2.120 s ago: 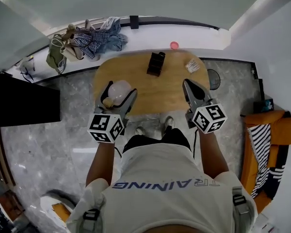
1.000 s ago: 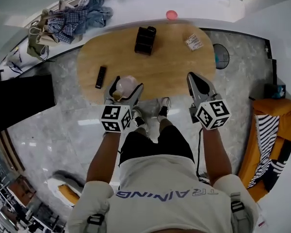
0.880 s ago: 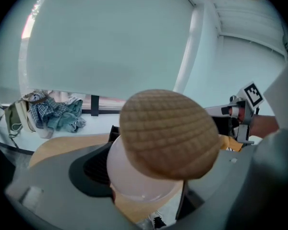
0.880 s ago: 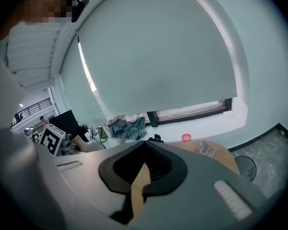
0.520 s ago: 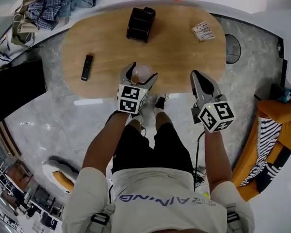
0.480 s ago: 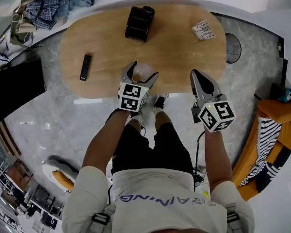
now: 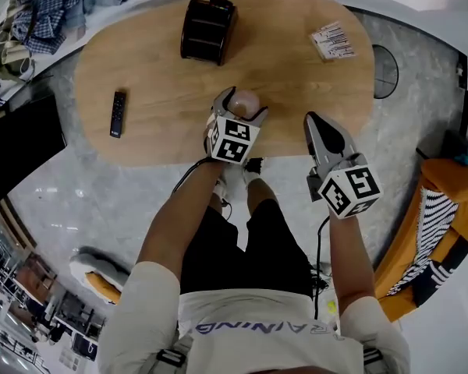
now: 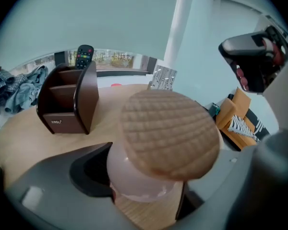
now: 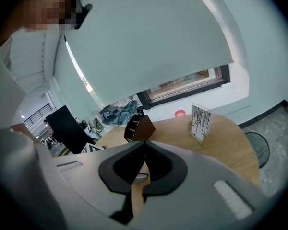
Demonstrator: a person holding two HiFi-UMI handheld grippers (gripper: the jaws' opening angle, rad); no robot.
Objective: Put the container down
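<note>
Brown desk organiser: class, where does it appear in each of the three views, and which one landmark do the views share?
Head view: brown desk organiser near the top, left of centre.
Left gripper view: brown desk organiser left of centre, beyond the container.
Right gripper view: brown desk organiser small, near centre.
Shared landmark: white striped packet, to the organiser's right in all three.

The container (image 8: 134, 181) is glossy translucent plastic, its lid (image 8: 170, 133) rough-textured, the table (image 7: 156, 76) matt wood.

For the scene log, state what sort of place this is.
Probably a living room or lounge: an oval wooden table with a remote control on it, and an orange sofa nearby.
</note>
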